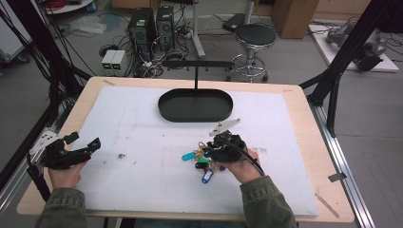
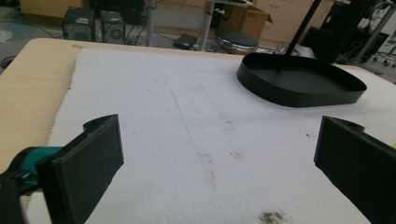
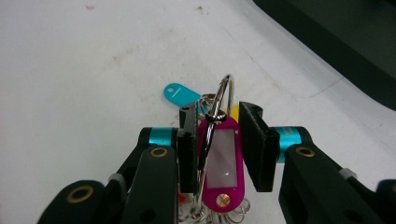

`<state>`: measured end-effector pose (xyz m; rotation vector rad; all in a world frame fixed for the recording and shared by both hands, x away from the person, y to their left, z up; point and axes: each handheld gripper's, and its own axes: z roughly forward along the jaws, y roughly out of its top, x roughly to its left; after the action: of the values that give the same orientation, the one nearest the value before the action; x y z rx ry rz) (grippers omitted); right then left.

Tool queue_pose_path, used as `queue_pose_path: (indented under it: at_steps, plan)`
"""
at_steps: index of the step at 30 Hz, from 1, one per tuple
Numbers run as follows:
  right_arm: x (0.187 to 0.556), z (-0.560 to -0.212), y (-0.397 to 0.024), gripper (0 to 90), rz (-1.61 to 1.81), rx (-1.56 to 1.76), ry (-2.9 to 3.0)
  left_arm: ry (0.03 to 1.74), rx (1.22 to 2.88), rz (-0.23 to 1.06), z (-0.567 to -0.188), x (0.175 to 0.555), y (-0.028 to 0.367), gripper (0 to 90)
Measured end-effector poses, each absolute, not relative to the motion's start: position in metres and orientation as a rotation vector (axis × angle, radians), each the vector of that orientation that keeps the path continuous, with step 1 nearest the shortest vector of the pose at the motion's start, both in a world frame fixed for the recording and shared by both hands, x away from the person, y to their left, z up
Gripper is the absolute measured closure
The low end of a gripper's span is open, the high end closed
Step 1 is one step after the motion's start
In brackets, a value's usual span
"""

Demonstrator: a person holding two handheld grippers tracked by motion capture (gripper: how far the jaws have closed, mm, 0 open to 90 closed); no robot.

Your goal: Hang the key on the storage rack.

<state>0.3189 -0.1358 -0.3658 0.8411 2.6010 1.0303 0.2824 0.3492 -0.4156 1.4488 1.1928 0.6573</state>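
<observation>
My left gripper [image 1: 81, 145] sits at the left edge of the white mat [image 1: 142, 180], low over the table [image 1: 304, 102], with its fingers [image 2: 88, 163] spread wide and nothing between them; in the left gripper view I look across bare mat, marked by a faint pencil line and a few dirty specks, toward the black oval tray [image 2: 299, 84] at the far right. A small crumb of debris [image 1: 121, 155] lies on the mat between my two hands, nearer the left one. Moving right, the bunch of keys [image 1: 203, 161] lies on the mat just in front of my right hand [image 1: 244, 168], with a teal tag [image 1: 188, 155] sticking out to the left and a blue tag [image 1: 207, 176] toward me. My right gripper [image 1: 216, 151] is down over that bunch. In the right gripper view its fingers [image 3: 254, 144] are drawn in close on either side of a pink tag [image 3: 223, 163] and the metal ring [image 3: 222, 100] that stands up through it; the left finger seems to touch the ring, while a slim gap shows on the right, so I cannot tell whether the pinch is firm. The teal tag [image 3: 180, 94] lies just beyond the fingertips. The high view shows the tray [image 1: 195, 105] well beyond the keys, with an upright post rising from its far rim, and plenty of open mat to the right of my right hand as far as the mat's edge. The right gripper view catches just a dark corner of that tray [image 3: 336, 42] at its upper right.
</observation>
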Motion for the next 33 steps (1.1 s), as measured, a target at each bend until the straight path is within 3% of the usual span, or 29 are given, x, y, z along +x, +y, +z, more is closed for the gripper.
queue_pose_path:
  at_steps: [33]
  plan:
    - [0.351,-0.318,-0.152,69.1,1.177,0.86,2.555,1.199,1.472,0.664,-0.417,0.284,0.349,1.7]
